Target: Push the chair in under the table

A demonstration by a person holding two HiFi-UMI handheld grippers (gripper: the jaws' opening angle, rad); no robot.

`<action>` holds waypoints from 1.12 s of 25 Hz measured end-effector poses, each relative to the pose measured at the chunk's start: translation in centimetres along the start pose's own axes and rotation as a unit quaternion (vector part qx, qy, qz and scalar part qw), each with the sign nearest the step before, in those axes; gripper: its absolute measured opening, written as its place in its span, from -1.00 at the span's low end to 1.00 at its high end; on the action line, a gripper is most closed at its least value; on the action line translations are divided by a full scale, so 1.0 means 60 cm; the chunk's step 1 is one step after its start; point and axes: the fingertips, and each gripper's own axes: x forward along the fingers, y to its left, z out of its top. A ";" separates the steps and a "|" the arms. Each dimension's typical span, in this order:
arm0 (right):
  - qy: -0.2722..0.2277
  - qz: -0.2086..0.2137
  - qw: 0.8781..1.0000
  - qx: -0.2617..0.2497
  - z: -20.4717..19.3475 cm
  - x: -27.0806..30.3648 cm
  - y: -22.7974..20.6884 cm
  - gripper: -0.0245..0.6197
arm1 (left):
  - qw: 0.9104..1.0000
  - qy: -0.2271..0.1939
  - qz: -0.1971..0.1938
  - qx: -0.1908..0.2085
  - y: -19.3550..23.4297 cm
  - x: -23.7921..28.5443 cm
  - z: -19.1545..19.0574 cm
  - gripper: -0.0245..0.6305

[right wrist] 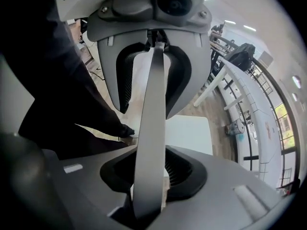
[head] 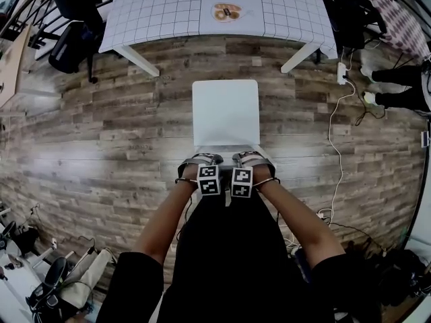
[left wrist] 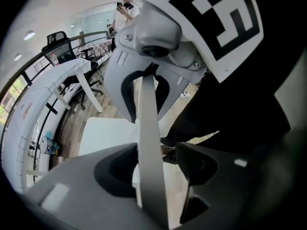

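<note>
A white chair stands on the wood floor with its seat point(head: 225, 110) facing the white grid-topped table point(head: 168, 9), a gap of floor between them. Both grippers point down over the top edge of the backrest point(head: 225, 148), side by side. The left gripper point(head: 202, 159) straddles the backrest's edge point(left wrist: 146, 119), which runs as a pale strip between its jaws; a gap shows on one side, so the left gripper point(left wrist: 151, 169) is open. In the right gripper view the backrest's edge point(right wrist: 153, 95) fills the jaws of the right gripper point(right wrist: 151, 169), pads against it.
The table's legs point(head: 138, 60) flank the space ahead of the chair. A round item point(head: 227, 11) lies on the tabletop. A black office chair point(head: 71, 42) stands at the upper left. A white cable and power strip point(head: 341, 73) trail on the floor at right.
</note>
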 end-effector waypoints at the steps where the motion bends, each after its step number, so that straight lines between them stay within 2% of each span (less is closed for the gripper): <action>1: 0.003 0.004 1.000 0.003 -0.002 0.003 0.000 -0.52 | 1.000 0.002 -0.001 0.003 0.002 0.004 0.000 -0.16; 4: 0.013 -0.001 1.000 0.005 -0.002 0.007 -0.003 -0.60 | 1.000 0.011 -0.004 0.001 0.008 0.012 -0.005 -0.16; 6: 0.015 -0.005 1.000 0.012 0.000 0.010 -0.005 -0.65 | 1.000 0.017 0.001 -0.013 0.014 0.014 -0.009 -0.22; 9: 0.019 -0.006 1.000 0.019 -0.002 0.013 -0.004 -0.69 | 0.998 0.016 0.024 -0.053 0.033 0.014 -0.010 -0.64; 10: 0.020 -0.007 1.000 0.018 -0.003 0.013 -0.003 -0.70 | 0.998 0.016 0.031 -0.057 0.035 0.015 -0.009 -0.67; 15: 0.020 -0.005 1.000 0.020 -0.004 0.014 -0.006 -0.70 | 0.997 0.030 0.063 -0.032 0.041 0.017 -0.011 -0.67; 20: 0.017 -0.004 1.000 0.022 -0.009 0.014 -0.008 -0.70 | 0.996 0.066 0.054 -0.019 0.043 0.021 -0.008 -0.68; 28: 0.011 0.002 1.000 0.024 -0.014 0.013 -0.012 -0.70 | 0.996 0.069 0.052 -0.025 0.048 0.023 -0.002 -0.68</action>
